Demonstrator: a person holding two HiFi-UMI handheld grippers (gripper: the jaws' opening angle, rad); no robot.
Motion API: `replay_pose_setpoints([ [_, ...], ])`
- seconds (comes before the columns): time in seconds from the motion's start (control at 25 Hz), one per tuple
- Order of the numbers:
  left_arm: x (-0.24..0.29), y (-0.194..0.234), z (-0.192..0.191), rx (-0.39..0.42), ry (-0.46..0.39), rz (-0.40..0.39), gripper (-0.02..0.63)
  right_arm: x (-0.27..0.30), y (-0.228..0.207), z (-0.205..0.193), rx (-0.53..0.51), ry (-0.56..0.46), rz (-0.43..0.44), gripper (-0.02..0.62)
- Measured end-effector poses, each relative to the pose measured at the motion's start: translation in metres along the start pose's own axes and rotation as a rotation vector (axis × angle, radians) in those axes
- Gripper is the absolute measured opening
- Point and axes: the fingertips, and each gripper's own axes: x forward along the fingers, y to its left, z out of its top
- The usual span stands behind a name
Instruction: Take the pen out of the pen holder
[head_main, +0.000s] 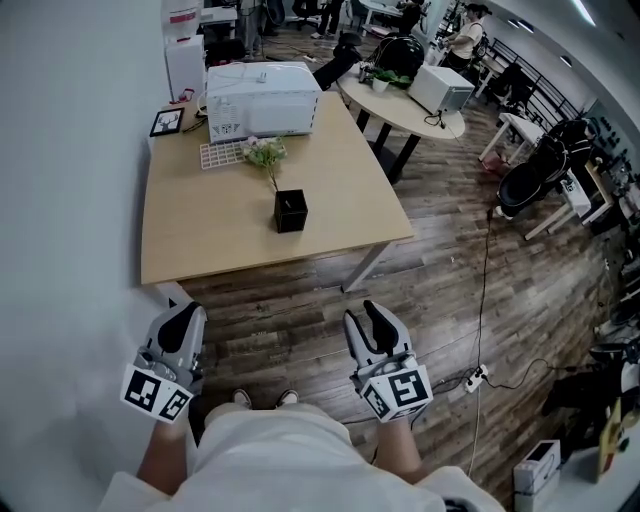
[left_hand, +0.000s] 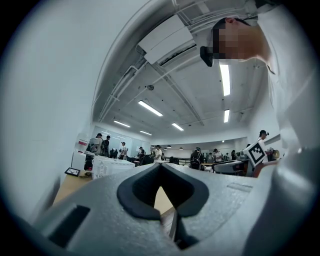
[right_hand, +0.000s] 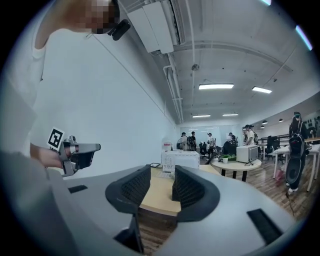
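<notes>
Well short of the black cube pen holder (head_main: 290, 211), the left gripper (head_main: 185, 312) keeps its fingers clenched on nothing, while the right gripper (head_main: 364, 316) has them parted, probably ready to reach.

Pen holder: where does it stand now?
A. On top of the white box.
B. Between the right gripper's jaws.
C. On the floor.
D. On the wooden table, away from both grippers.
D: the head view shows the pen holder on the table, with the left gripper and the right gripper held short of the table's near edge.
</notes>
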Motion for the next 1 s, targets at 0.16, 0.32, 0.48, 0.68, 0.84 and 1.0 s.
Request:
replay_pose_setpoints([
  [0.16, 0.005, -0.007, -0.001, 0.005, 0.003, 0.017, 0.012, -0.002, -0.017, 0.01, -0.007, -0.026, 0.032, 0.259],
  [0.32, -0.001, -0.009, -0.003, 0.013, 0.009, 0.049, 0.012, -0.001, -0.027, 0.017, -0.016, -0.047, 0.071, 0.293],
  [0.48, -0.011, -0.007, -0.01, 0.013, 0.024, 0.096, 0.012, 0.003, -0.034, 0.015, 0.047, -0.077, 0.094, 0.4],
  [0.68, -0.017, 0.004, -0.018, 0.002, 0.043, 0.131, 0.012, 0.02, -0.032, 0.005, 0.041, -0.051, 0.103, 0.409],
  [0.84, -0.006, 0.019, -0.032, -0.033, 0.064, 0.132, 0.012, 0.039, -0.026, -0.005, 0.026, -0.006, 0.123, 0.408],
  [1.0, 0.027, 0.038, -0.047, -0.062, 0.073, 0.088, 0.012, 0.066, -0.031, -0.015, 0.012, 0.041, 0.114, 0.408],
])
